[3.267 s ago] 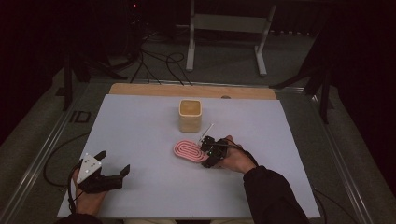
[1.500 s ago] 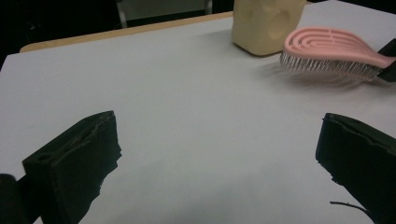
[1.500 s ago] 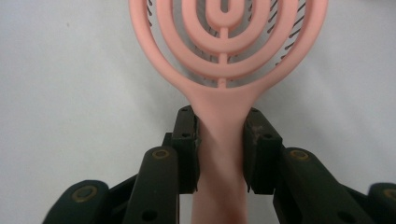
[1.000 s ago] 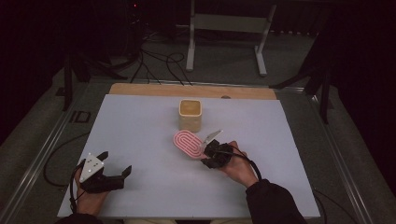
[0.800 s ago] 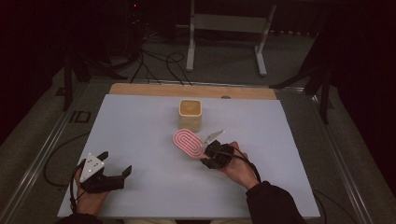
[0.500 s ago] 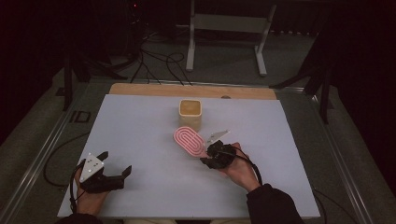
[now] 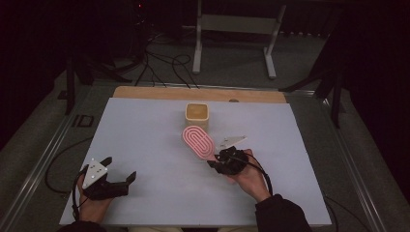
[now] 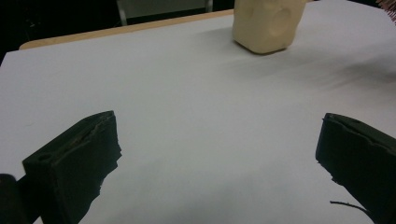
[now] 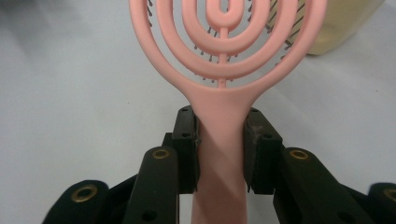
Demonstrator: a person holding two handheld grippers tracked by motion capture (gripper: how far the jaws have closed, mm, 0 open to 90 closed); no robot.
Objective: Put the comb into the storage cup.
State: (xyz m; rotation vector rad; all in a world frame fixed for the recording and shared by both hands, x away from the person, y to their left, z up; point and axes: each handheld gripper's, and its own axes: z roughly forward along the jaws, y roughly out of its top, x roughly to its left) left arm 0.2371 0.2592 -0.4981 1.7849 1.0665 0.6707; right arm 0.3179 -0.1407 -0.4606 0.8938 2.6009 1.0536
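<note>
No brand, label or readable writing on anything in view. Right gripper (image 7: 216, 162) sits a little right of the table's centre, jaws clamped on the handle of the pink hairbrush (image 7: 198, 141); in the right gripper view both black pads press flat against the sides of the handle (image 9: 219, 154), with the brush (image 9: 224, 42) rising straight up from them, its looped ribs seen from the back and dark bristles showing through the gaps. In the high view the brush head points up and left from the gripper toward the cream container (image 7: 197, 112), its tip near the container, whether touching I cannot tell. Container stands upright near the far middle of the white table surface (image 7: 145, 145), short of the bare wooden strip (image 7: 145, 92) along the far edge. Left gripper (image 7: 118, 171) rests near the near-left corner, jaws spread wide with nothing between them; the left gripper view shows bare white surface between the two pads and the container (image 8: 268, 21) well beyond. Open room: whole left half and the right margin of the surface are free. Cables trail on the floor (image 7: 164, 67) beyond the far edge.
</note>
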